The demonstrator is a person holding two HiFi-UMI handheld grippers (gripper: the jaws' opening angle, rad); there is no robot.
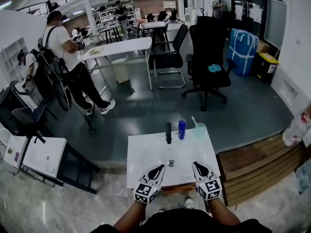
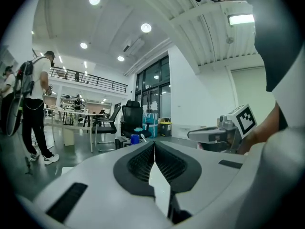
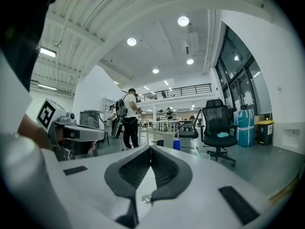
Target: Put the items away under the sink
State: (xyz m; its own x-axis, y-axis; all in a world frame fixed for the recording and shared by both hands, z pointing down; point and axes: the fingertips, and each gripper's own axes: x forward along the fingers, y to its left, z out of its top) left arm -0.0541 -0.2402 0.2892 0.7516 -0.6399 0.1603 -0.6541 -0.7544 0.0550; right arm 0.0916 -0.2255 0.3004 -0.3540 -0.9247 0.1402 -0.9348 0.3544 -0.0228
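Note:
A white sink unit (image 1: 146,152) stands in front of me with a drain (image 1: 170,163) in its basin. At its back edge are a black faucet (image 1: 168,132), a blue bottle (image 1: 181,129) and a clear cup with a toothbrush (image 1: 199,129). My left gripper (image 1: 157,170) and right gripper (image 1: 199,167) hover side by side over the sink's near edge, both shut and empty. In the left gripper view the left gripper (image 2: 154,145) has its pads meeting at the tips, and the blue bottle (image 2: 135,139) shows beyond. In the right gripper view the right gripper (image 3: 150,149) is shut too, facing the blue bottle (image 3: 177,144).
A wooden platform (image 1: 257,164) lies right of the sink and a white cabinet (image 1: 43,155) to its left. Farther off are a black office chair (image 1: 208,57), a white table (image 1: 116,47), a blue bag (image 1: 241,50) and a person with a backpack (image 1: 65,57).

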